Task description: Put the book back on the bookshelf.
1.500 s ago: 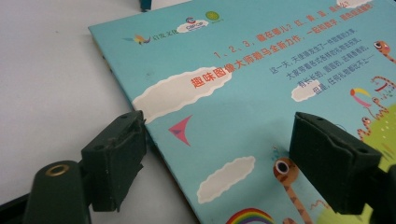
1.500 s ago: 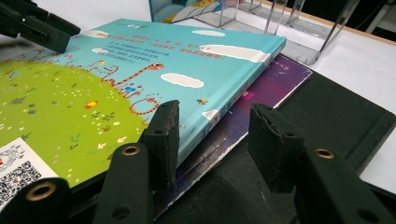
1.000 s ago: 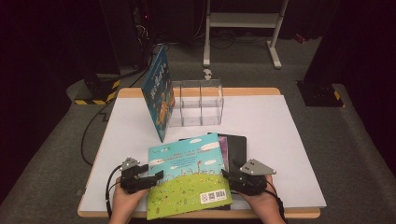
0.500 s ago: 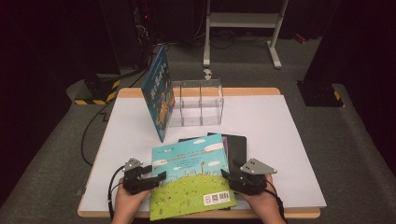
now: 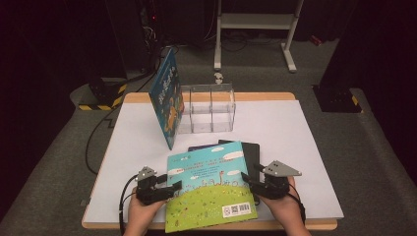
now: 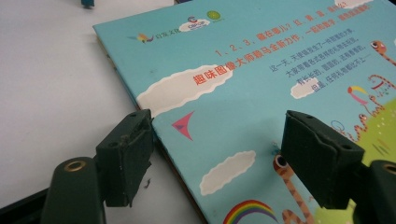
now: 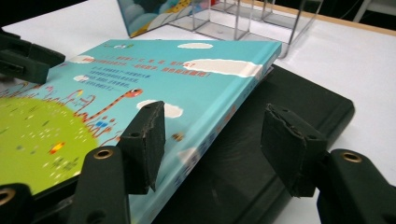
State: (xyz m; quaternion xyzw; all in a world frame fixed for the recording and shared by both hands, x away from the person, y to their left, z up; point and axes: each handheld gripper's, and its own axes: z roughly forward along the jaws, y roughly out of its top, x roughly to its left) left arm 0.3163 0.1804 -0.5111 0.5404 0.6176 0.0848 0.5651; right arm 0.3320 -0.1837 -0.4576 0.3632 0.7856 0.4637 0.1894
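A picture book (image 5: 209, 189) with a sky-blue and green cover is seen lying flat at the near edge of the white surface (image 5: 305, 142), resting on top of a black book (image 5: 250, 153) whose corner juts out to its right. The left hand-held gripper (image 5: 173, 186) is held at the book's left edge; its jaws have just been closing somewhat, yet they stand open, one beside the edge and one over the cover, with no pad pressing. The right hand-held gripper (image 5: 247, 178) is placed at the book's right edge, its jaws apart astride that edge, nothing being clamped. Farther back, a second blue book (image 5: 166, 101) is leaned against a clear plastic rack (image 5: 209, 109).
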